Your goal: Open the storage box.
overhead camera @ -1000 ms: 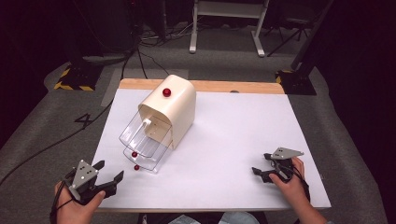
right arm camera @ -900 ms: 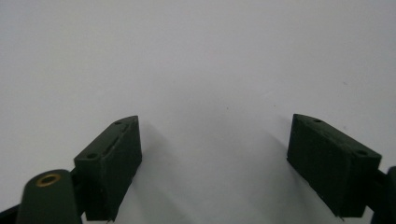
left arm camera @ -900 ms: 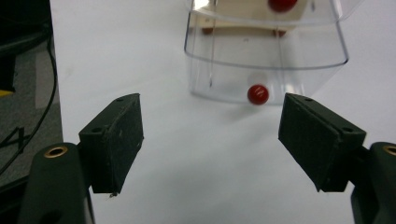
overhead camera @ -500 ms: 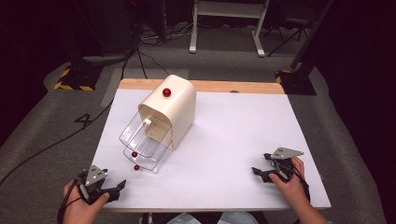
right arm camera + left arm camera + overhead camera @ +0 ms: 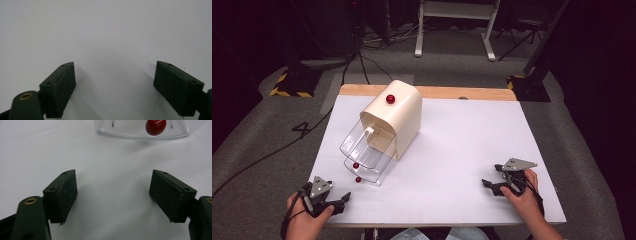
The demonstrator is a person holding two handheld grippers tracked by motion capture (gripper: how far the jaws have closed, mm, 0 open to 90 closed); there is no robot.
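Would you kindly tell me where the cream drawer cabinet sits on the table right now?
In the high view, the cream drawer cabinet sits left of centre toward the table's far edge, its clear drawers pulled out toward the left gripper.

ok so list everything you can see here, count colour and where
drawer unit: 1, cream, far-left part of the table, turned at an angle
clear drawers: 2, transparent, pulled out of the unit toward the person
red knobs: 3, red, one on top of the unit, two on the drawer fronts
table: 1, white top with a wooden far edge
cables: several, black, on the grey floor to the left and behind
white frame: 1, on the floor beyond the table
left hand-held gripper: 1, black, near-left corner, open
right hand-held gripper: 1, black, near-right side, open
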